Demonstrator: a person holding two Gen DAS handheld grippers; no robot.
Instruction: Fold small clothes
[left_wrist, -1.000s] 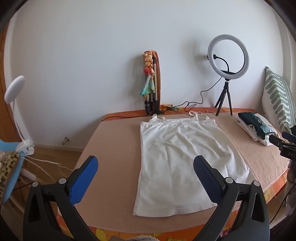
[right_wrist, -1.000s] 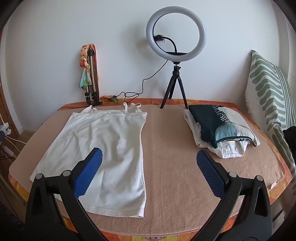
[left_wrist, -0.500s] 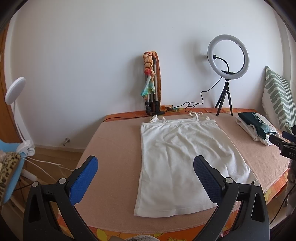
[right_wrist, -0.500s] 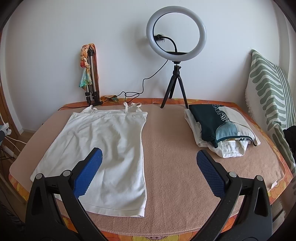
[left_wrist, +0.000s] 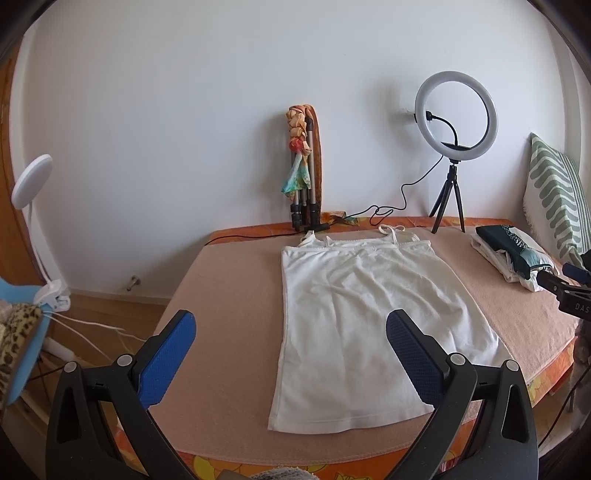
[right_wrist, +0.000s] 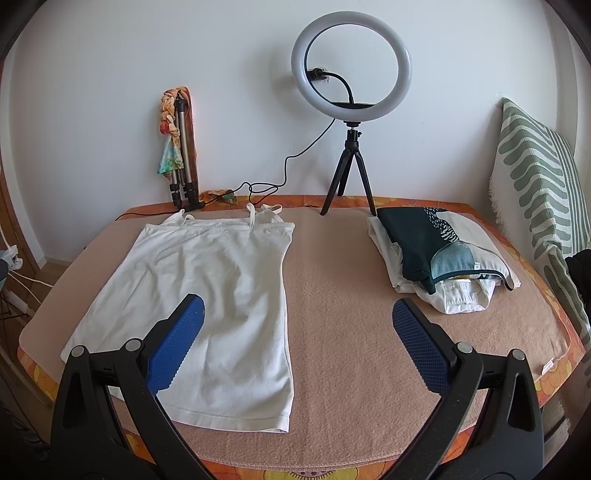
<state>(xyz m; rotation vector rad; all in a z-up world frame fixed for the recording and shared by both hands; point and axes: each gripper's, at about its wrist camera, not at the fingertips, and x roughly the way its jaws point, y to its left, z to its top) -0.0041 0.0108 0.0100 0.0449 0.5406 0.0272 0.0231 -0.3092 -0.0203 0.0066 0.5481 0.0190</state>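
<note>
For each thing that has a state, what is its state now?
White strappy cotton top: spread flat, unfolded.
Pile of dark teal and white clothes: folded, stacked.
Left gripper: open, empty.
Right gripper: open, empty.
White ring light on black tripod: upright.

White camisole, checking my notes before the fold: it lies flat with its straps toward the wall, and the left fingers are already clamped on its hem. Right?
Not quite. The white camisole lies flat, straps toward the wall, but the left gripper is open, holding nothing, as the left wrist view shows.

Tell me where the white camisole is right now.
The white camisole lies flat on the peach blanket, left in the right wrist view, left of the folded clothes pile.
</note>
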